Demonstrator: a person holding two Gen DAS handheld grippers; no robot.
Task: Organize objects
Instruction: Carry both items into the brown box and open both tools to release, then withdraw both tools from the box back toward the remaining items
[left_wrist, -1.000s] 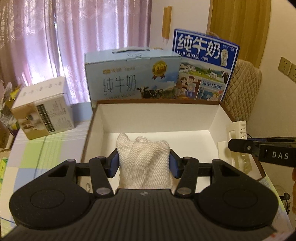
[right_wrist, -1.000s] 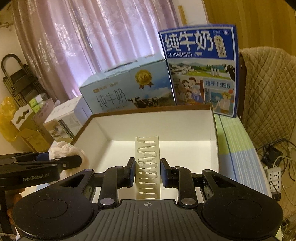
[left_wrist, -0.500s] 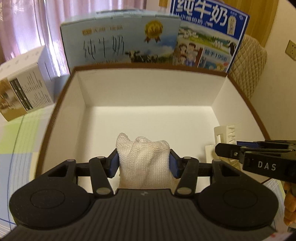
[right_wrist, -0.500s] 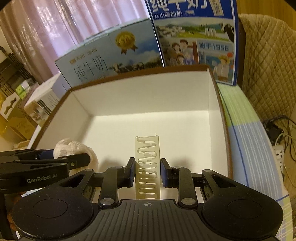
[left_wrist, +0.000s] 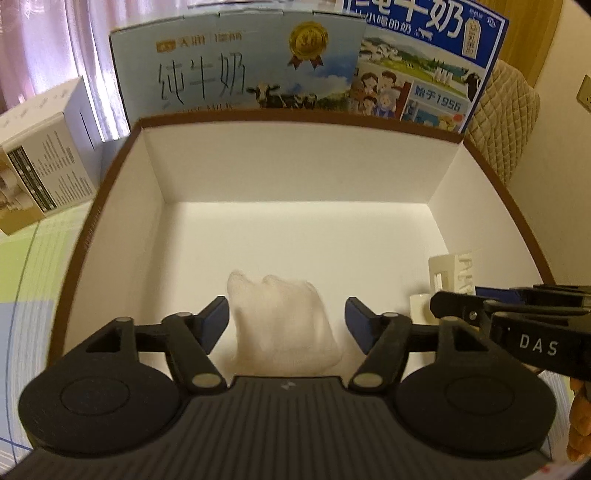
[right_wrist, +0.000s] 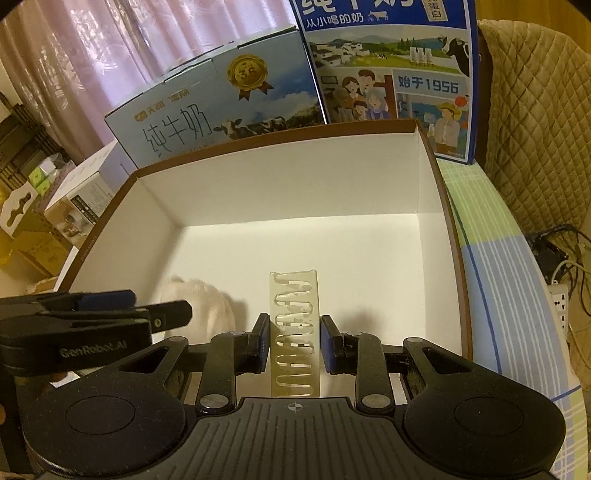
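- Two sets of tongs hang side by side over the near part of the white-lined cardboard box with a brown rim (left_wrist: 295, 118), both pointing toward its far wall.
- Left tongs (left_wrist: 286, 325) stand wide, their blue pads clear of the white knitted cloth bundle (left_wrist: 284, 325), which looks blurred between them and sits low over the box floor; whether it rests there yet cannot be told.
- Right tongs (right_wrist: 293, 345) are narrow, with a sliver of gap showing beside the translucent cream plastic hair claw (right_wrist: 294, 332); whether they grip it cannot be told. Its long axis runs straight ahead along the fingers.
- Between cloth and claw lies a modest strip of bare floor; the claw sits on the right, nearer the right wall.
- Open room is ample toward the far wall; the milk cartons (right_wrist: 229, 107) behind the box stand well clear on the table (right_wrist: 491, 236).
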